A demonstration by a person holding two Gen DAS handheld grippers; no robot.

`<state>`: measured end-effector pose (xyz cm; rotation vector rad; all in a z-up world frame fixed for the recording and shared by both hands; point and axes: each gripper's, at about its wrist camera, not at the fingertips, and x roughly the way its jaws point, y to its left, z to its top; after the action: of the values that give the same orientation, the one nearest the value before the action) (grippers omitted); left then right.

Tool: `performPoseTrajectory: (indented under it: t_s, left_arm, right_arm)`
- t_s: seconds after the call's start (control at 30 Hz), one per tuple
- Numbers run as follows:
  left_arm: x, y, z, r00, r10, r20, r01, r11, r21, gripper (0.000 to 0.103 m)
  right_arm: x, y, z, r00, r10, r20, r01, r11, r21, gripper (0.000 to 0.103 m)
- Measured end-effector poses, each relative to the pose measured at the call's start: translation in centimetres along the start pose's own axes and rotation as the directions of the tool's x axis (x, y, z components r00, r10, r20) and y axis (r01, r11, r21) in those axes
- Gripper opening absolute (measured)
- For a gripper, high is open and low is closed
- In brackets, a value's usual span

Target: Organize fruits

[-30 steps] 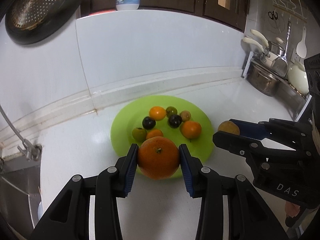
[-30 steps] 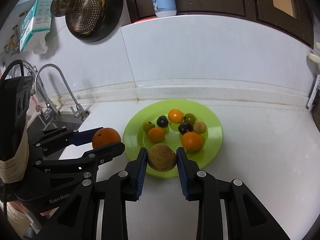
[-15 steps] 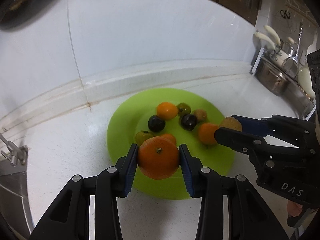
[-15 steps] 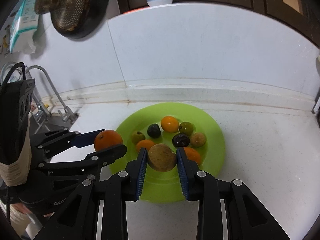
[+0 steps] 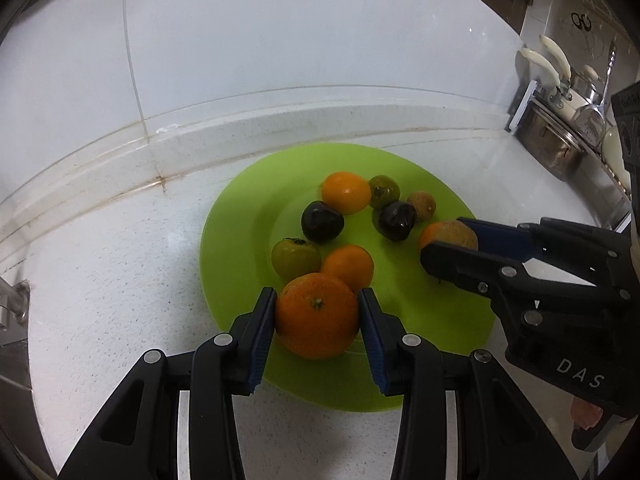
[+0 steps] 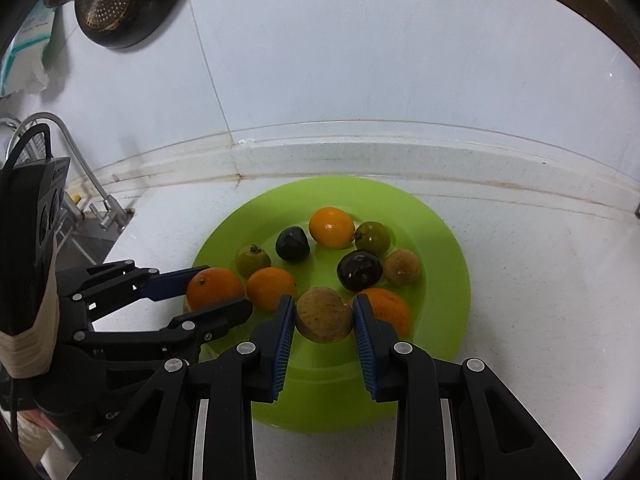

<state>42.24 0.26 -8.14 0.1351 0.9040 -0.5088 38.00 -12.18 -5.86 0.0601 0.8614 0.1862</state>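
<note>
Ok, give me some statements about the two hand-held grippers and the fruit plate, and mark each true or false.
1. The left hand-held gripper clamps an orange. True.
2. The right hand-held gripper is open, holding nothing. False: it is shut on a brown fruit.
3. The green plate carries two dark purple fruits. True.
4. The plate sits in the sink. False: it lies on the white counter.
5. Both held fruits are above the plate. True.
</note>
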Motion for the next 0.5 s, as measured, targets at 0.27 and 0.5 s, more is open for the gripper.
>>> performPoseTrajectory:
  t_s: [0.27, 0.5]
  left_arm:
    - [-2.4, -0.2, -0.3, 0.998, 0.041, 0.057, -0.043, 0.999, 0.02, 0.058]
    - [-5.3, -1.3, -1.0, 0.984, 0.142, 0.109, -0.147, 0.989, 0.033, 0.066]
  right_arm:
    - [-1.1, 0.1, 0.3, 0.998, -0.048, 0.042, 0.047, 0.998, 0.03, 0.044]
    - [-3.1, 0.2, -1.4, 0.994, -0.093, 0.056, 0.09, 0.995, 0.049, 0.044]
